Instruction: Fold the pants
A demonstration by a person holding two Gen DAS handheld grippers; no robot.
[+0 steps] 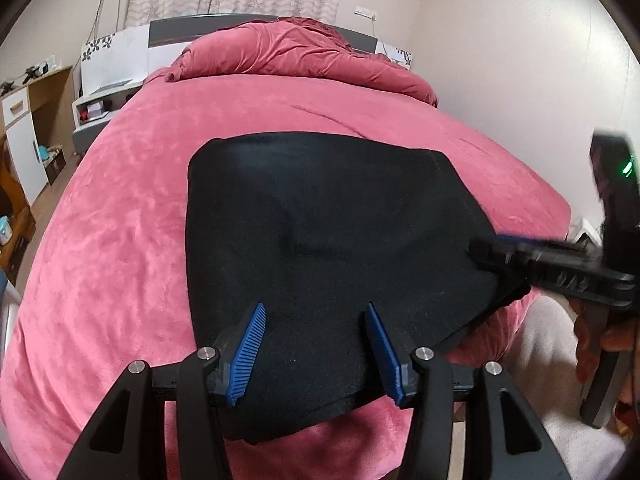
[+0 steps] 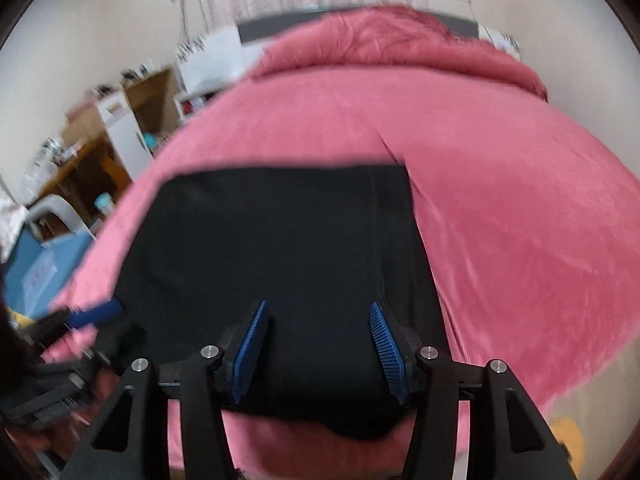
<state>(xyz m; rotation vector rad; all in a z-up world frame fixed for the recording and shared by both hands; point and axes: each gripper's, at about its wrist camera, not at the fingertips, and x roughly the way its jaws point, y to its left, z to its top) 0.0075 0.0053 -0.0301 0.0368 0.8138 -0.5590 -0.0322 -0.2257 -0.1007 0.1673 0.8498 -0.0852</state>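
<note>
Bed (image 1: 120,220): it was covered with a pink fleece blanket and carried the whole work.
Pants (image 1: 320,240): black, they lay in a folded block near the front edge of the bed, the near end hanging a little over it.
Left gripper (image 1: 316,344): its jaws stood wide above the near part of the pants and held nothing.
Right gripper (image 2: 316,344): also wide and empty, over the cloth; this view was blurred.
Advice: I judged that both should pinch all layers at the near edge, then lift evenly.

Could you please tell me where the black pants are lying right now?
The black pants lie folded on the pink bed cover near the foot edge, directly ahead of both open grippers in both wrist views.
</note>
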